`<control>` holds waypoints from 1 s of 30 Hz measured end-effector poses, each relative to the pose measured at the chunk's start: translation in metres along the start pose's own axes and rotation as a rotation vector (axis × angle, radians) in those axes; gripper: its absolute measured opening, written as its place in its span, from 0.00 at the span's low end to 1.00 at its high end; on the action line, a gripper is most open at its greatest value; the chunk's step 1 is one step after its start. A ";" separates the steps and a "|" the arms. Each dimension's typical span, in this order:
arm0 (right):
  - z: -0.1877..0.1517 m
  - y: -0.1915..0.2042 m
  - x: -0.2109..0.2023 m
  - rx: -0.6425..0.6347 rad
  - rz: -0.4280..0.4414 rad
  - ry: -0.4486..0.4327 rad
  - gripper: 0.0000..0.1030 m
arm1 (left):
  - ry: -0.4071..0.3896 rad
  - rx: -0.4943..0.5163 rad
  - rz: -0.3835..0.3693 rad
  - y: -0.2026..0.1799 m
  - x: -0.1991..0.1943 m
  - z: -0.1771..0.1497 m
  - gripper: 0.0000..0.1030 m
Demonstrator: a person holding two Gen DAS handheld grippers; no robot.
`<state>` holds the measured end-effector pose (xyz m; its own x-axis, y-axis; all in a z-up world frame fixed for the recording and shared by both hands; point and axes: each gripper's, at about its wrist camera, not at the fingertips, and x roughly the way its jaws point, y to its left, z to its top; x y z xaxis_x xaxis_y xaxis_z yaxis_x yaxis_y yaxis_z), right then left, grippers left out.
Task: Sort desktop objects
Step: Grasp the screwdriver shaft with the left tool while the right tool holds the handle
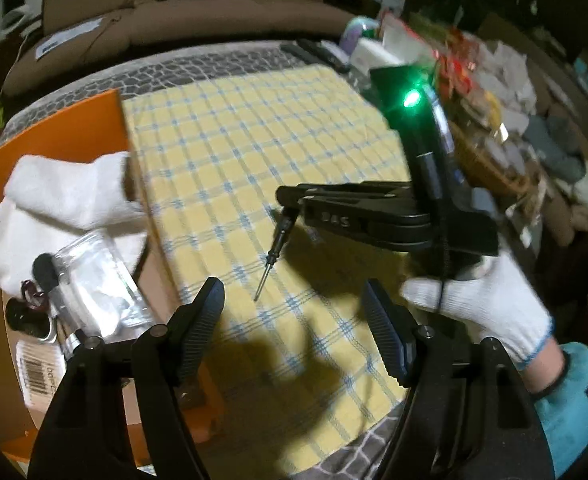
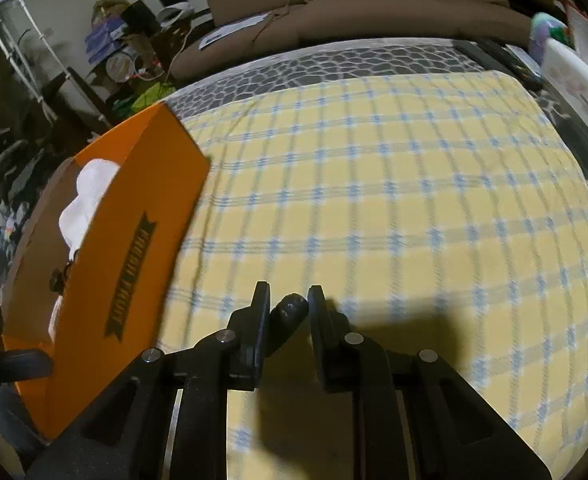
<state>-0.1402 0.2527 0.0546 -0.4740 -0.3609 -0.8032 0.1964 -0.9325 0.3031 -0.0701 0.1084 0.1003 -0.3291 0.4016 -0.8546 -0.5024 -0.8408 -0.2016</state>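
The right gripper [image 2: 288, 316] is clamping the dark handle of a small screwdriver [image 1: 280, 240], its jaws standing nearly closed on it. In the left wrist view the tool is hanging tip-down from that gripper's fingertips, the thin metal shaft pointing toward the yellow checked cloth [image 1: 254, 152]; whether the tip is touching the cloth is not clear. In the right wrist view only the rounded handle end is showing between the fingers, and the shaft is hiding below them.

The left gripper [image 1: 294, 320] is standing open with nothing between its jaws, and the screwdriver is hanging ahead of it, just beyond its fingertips. A white-gloved hand [image 1: 490, 304] is holding the right gripper's body.

To the left of both grippers an orange box [image 2: 134, 240] is sitting beside the cloth, holding a white cloth bundle [image 1: 62, 192], a clear plastic bag [image 1: 94, 280] and some small dark items too blurred to name. Motion blur is smearing much of the background clutter.
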 end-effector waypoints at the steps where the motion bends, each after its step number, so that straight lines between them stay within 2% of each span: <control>1: -0.002 -0.005 -0.002 0.008 -0.001 0.001 0.18 | 0.005 0.023 0.019 -0.006 0.004 0.002 0.62; 3: -0.004 -0.013 -0.004 0.017 -0.010 0.007 0.18 | 0.017 0.083 0.046 -0.021 0.013 0.006 0.54; 4: -0.006 -0.018 -0.006 0.027 -0.006 0.007 0.13 | 0.029 0.103 0.053 -0.026 0.019 0.008 0.53; 6: -0.008 -0.027 -0.008 0.055 0.018 0.010 0.12 | 0.061 0.135 0.073 -0.033 0.034 0.012 0.51; 11: -0.009 -0.043 -0.011 0.125 0.062 0.017 0.13 | 0.161 0.106 0.083 -0.026 0.079 0.018 0.41; 13: -0.010 -0.050 -0.013 0.170 0.104 0.012 0.13 | 0.181 0.101 0.098 -0.023 0.092 0.017 0.41; 17: -0.009 -0.056 -0.011 0.218 0.157 0.019 0.13 | 0.215 0.112 0.119 -0.025 0.110 0.012 0.35; 22: -0.009 -0.059 -0.007 0.256 0.194 0.024 0.14 | 0.207 0.120 0.142 -0.031 0.115 0.007 0.33; 27: -0.011 -0.063 -0.001 0.281 0.195 0.041 0.22 | 0.178 0.103 0.116 -0.028 0.111 0.004 0.12; 30: -0.013 -0.067 -0.001 0.298 0.186 0.048 0.26 | 0.168 0.095 0.090 -0.026 0.109 0.000 0.10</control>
<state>-0.1416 0.3161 0.0285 -0.4117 -0.5303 -0.7411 0.0133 -0.8167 0.5770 -0.0926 0.1744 0.0128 -0.2420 0.2538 -0.9365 -0.5525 -0.8295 -0.0820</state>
